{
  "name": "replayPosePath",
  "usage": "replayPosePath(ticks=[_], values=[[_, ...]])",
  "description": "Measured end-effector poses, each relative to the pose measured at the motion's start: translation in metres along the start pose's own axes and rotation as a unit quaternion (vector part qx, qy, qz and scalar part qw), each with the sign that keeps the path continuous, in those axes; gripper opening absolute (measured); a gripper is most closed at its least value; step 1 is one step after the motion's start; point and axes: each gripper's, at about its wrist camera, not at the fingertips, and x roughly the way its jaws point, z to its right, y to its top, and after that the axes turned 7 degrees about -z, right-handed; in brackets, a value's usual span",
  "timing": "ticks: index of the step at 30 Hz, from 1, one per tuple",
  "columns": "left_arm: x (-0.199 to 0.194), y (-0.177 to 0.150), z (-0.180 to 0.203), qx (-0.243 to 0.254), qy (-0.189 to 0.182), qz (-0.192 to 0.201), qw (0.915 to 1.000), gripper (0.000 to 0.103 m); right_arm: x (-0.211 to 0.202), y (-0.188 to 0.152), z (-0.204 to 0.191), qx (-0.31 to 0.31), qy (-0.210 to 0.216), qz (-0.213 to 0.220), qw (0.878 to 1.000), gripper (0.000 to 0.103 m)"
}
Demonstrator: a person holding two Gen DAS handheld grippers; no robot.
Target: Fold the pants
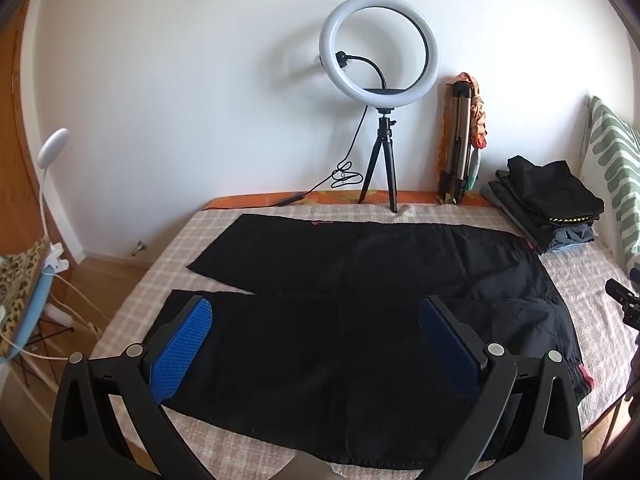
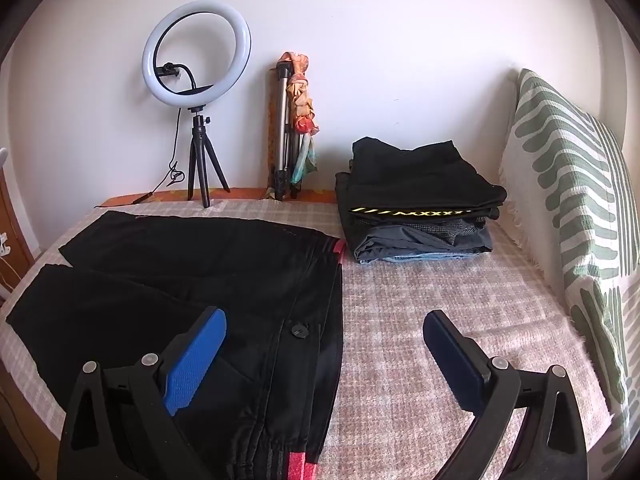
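Black pants [image 1: 360,280] lie spread flat on the checked bed cover, legs pointing left, waistband with red trim to the right. They also show in the right wrist view [image 2: 192,280], with a button near the waist. My left gripper [image 1: 316,312] is open and empty, hovering above the near leg. My right gripper [image 2: 324,324] is open and empty, above the waistband's edge; its left blue pad is over the pants, its right pad over the bare cover.
A stack of folded clothes [image 2: 420,200] sits at the back right of the bed [image 2: 440,320]. A ring light on a tripod [image 1: 380,80] and a folded tripod [image 1: 460,140] stand by the wall. A green-patterned cushion [image 2: 572,208] lines the right side. A white lamp [image 1: 52,148] stands left.
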Motion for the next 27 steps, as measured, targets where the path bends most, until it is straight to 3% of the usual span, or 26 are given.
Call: replayPosePath(ticks=[27], values=[[-0.0012,0.0036,0.0024,-0.001,-0.005,-0.003,1.0,0.103,0.0011,-0.0008,-0.0008,-0.004,-0.005,0.002,1.0,0.1]])
